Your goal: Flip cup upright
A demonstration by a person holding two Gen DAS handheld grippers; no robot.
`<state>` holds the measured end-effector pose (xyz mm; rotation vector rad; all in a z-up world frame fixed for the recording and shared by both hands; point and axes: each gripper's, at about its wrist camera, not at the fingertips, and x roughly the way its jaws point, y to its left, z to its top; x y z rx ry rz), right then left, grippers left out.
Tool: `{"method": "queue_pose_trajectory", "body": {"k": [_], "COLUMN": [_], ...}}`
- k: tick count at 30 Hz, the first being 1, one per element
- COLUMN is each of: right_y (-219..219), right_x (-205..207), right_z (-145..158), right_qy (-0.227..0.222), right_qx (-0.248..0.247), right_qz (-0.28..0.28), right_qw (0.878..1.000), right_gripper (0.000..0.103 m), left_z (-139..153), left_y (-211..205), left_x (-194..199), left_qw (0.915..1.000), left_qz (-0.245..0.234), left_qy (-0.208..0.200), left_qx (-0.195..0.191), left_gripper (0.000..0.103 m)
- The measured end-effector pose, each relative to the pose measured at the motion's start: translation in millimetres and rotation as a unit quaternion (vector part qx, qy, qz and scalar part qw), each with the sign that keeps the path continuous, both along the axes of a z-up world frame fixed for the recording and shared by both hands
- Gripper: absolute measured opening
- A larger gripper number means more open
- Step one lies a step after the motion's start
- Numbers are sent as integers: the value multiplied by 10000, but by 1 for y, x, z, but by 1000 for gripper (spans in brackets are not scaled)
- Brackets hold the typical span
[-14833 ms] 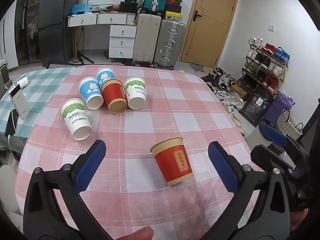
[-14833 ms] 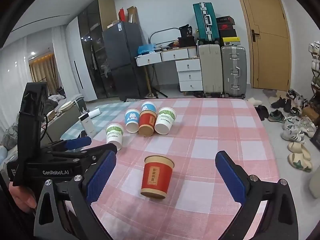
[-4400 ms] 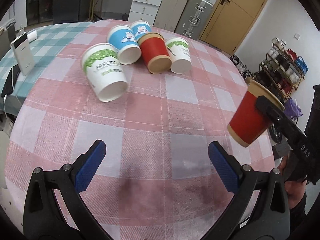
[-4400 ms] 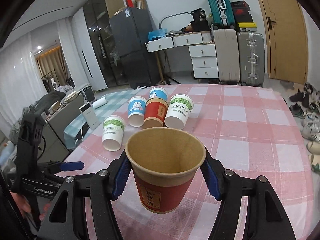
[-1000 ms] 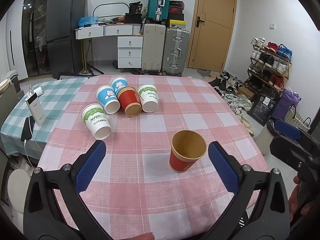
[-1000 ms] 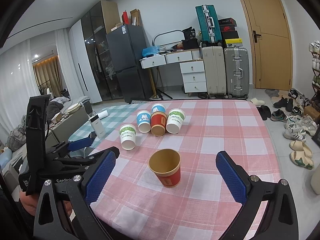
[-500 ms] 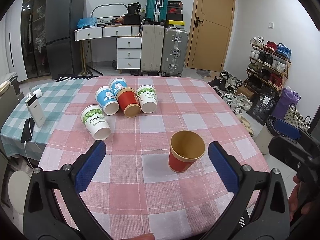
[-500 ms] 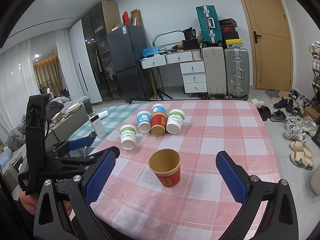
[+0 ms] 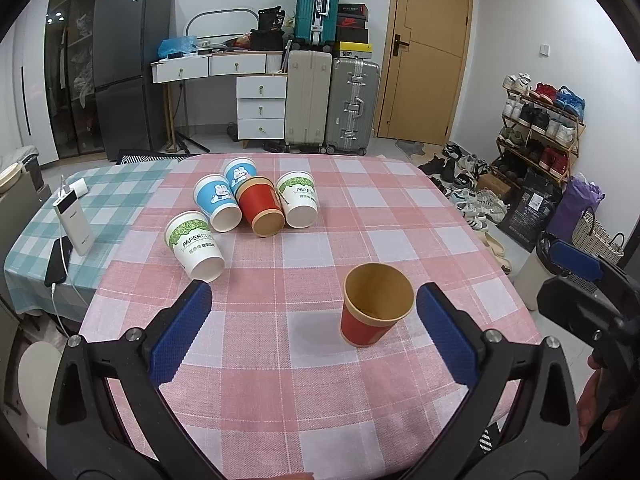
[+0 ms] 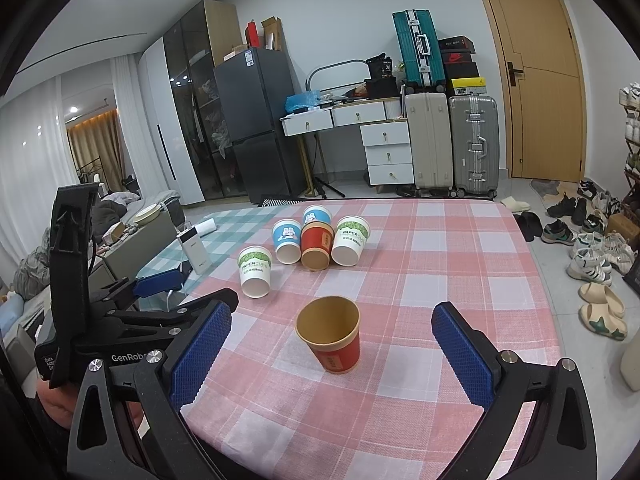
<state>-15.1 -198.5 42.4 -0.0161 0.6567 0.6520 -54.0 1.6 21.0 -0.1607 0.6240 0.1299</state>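
Right gripper (image 10: 332, 354) spread wide, empty, raised above the near table edge. Just ahead between its pads, untouched: red cup (image 10: 331, 333) upright, mouth up, on the pink checked tablecloth (image 10: 440, 280). Left gripper (image 9: 310, 334) likewise wide, cup (image 9: 374, 310) just inside its right pad.

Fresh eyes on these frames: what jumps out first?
The red paper cup stands upright and alone near the front of the pink checked tablecloth, between the open left gripper and open right gripper. Behind it, five paper cups lie tipped in a cluster.
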Motion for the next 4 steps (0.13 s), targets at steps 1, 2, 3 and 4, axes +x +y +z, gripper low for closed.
{"method": "queue_pose_trajectory", "body": {"k": [1, 2, 3, 4], "right_y": [0, 0, 0, 0], "right_x": [0, 0, 1, 1], "right_z": [0, -1, -1, -2], "right_qy": [6, 12, 20, 31], "right_qx": [2, -5, -15, -25], "right_qz": [3, 3, 2, 4], "right_qw": [10000, 10000, 10000, 10000], "right_gripper": [102, 102, 102, 102], "left_z": [0, 0, 0, -1], "left_y": [1, 1, 1, 2], "left_x": [0, 0, 1, 1], "left_qw": [10000, 10000, 10000, 10000], "left_qz": [10, 6, -1, -5], "left_qy": [-15, -34, -47, -40], "left_qx": [-1, 4, 14, 19], "left_gripper": [102, 102, 102, 102]}}
